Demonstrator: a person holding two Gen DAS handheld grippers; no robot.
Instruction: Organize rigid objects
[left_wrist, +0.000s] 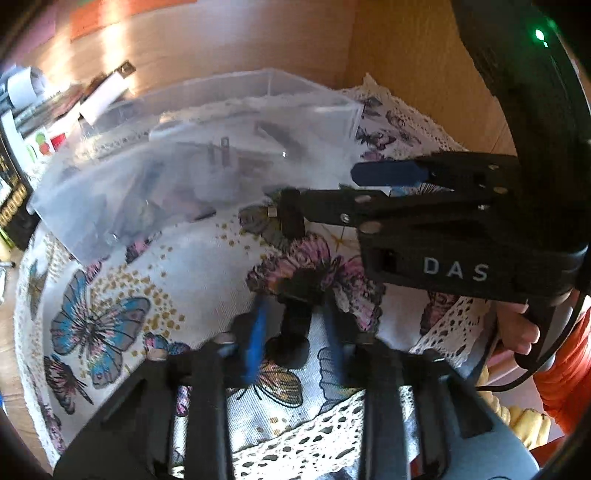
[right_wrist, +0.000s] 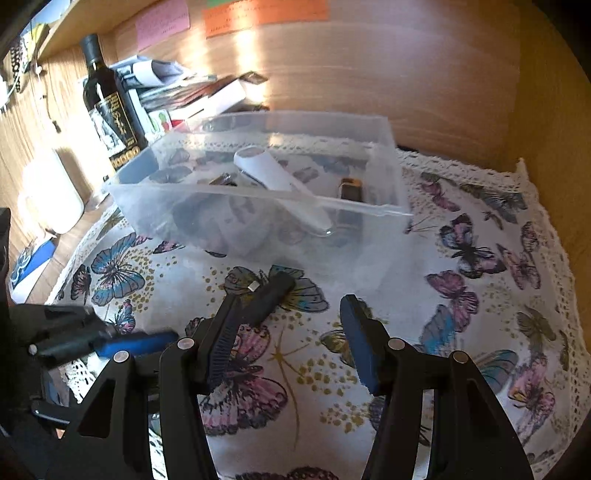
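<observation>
A clear plastic bin (right_wrist: 207, 218) stands on the butterfly cloth (right_wrist: 461, 332); it also shows in the left wrist view (left_wrist: 110, 206). Inside lie a white tube (right_wrist: 273, 173), a dark rectangular block (right_wrist: 351, 192) and a small dark item (right_wrist: 223, 181). A black USB stick (right_wrist: 271, 295) with a metal plug lies on the cloth in front of the bin. My right gripper (right_wrist: 291, 321) is open, its left finger touching the stick; it shows from the side in the left wrist view (left_wrist: 317, 192). My left gripper (left_wrist: 295, 325) holds a small black object (left_wrist: 295, 321) between its blue pads.
A dark bottle (right_wrist: 107, 103), stacked books and papers (right_wrist: 192, 92) and a white mug (right_wrist: 51, 192) stand left of the bin. A wooden wall (right_wrist: 369, 74) runs behind and to the right. The cloth's lace edge (right_wrist: 546, 221) lies near the right wall.
</observation>
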